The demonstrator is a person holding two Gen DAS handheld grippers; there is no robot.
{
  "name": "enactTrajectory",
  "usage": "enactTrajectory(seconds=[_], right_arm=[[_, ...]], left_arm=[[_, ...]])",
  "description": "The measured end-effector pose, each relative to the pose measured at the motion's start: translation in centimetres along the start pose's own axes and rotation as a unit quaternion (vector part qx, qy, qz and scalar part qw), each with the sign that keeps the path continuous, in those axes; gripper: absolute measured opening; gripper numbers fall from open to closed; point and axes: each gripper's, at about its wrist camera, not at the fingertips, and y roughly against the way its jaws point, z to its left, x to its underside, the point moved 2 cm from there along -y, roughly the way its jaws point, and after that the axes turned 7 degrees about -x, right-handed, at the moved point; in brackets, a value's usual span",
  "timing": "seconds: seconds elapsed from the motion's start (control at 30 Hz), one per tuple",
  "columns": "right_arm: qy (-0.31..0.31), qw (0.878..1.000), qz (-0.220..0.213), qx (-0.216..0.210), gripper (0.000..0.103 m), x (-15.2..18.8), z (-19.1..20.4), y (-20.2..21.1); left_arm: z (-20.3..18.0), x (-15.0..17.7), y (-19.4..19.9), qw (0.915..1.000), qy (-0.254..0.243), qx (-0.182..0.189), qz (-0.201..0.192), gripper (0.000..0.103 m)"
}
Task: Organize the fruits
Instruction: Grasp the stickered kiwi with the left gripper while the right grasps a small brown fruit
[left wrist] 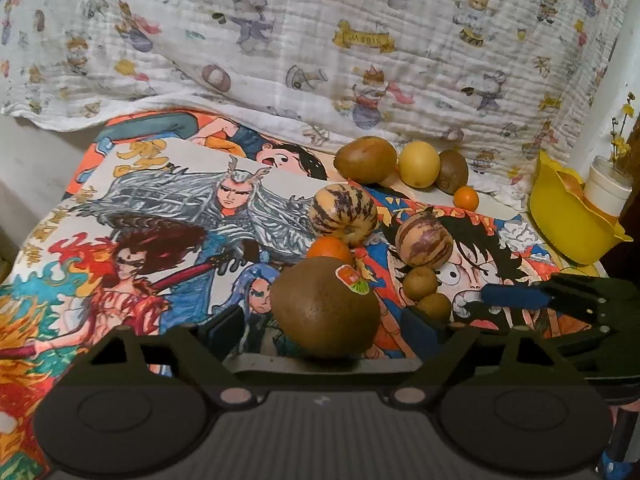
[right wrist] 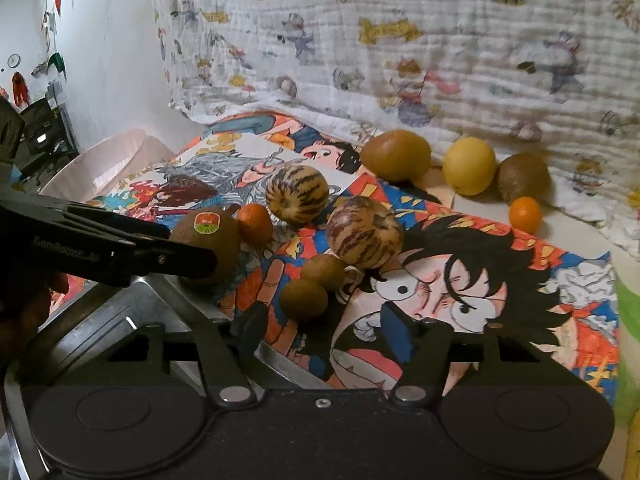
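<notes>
Brown and fuzzy, a stickered kiwi sat between the fingers of the left claw, at the near edge of the counter on a metal tray; the jaws stood apart on either side of it, and whether the pads pressed it could not be told. No earlier view was given, so nothing of their motion is said. The right claw hung with its jaws apart over the cartoon posters, with nothing between them, just short of two small brown fruits that touched each other. Behind those lay two striped melons, one nearer and one farther back, and a small orange just beside the kiwi. Along the back, against a printed cloth, stood a large brown fruit, a yellow fruit, another kiwi and a second small orange. In the left view a yellow bowl stood at the right edge with a white cup just behind it. In the right view a pale bowl lay at the far left.
</notes>
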Motion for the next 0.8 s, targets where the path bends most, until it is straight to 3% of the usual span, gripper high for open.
enactTrajectory(seconds=[0.43, 0.6, 0.8], right_arm=[[-0.010, 1.000, 0.010, -0.016, 0.043, -0.5, -0.2, -2.0], [-0.012, 1.000, 0.009, -0.024, 0.032, -0.6, 0.0, -2.2], [-0.014, 0.999, 0.001, -0.028, 0.032, -0.5, 0.1, -1.7]], left_arm=[[0.4, -0.3, -1.8, 0.9996, 0.012, 0.025, 0.007, 0.069], [0.4, -0.2, -1.8, 0.9997, 0.009, 0.025, 0.003, 0.068], [0.4, 0.0, -1.6, 0.9997, 0.012, 0.020, -0.005, 0.067]])
